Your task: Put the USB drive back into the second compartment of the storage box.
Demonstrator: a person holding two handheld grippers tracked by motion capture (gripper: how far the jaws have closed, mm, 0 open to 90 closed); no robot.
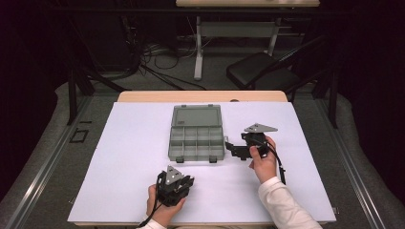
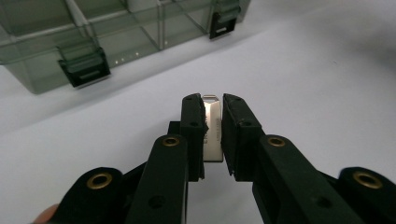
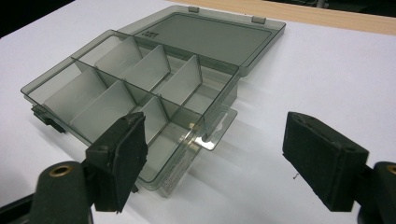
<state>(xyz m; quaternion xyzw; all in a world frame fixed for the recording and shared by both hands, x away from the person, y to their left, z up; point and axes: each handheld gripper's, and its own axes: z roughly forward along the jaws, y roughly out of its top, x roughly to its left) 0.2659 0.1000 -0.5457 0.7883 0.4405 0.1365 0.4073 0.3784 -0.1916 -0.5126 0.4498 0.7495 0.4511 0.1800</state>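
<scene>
Silver clip (image 2: 212,133) clamped in left gripper (image 2: 213,135) near open box (image 1: 197,133); right gripper (image 3: 215,163) jaws apart, empty.

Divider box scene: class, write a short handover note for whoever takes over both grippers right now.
Left gripper: shut on a small flat silver metal piece with faint printing, held near the table's front edge, short of the box.
Right gripper: open, nothing between its jaws, beside the box's right end.
Smoky-grey clear plastic divider box: on the white table cover, lid folded fully back, both front latches undone; the compartments look empty.
Done: box opened, metal piece picked up.
Left: probably place the piece into a compartment, then close and latch the lid; the right gripper could steady the box.
</scene>
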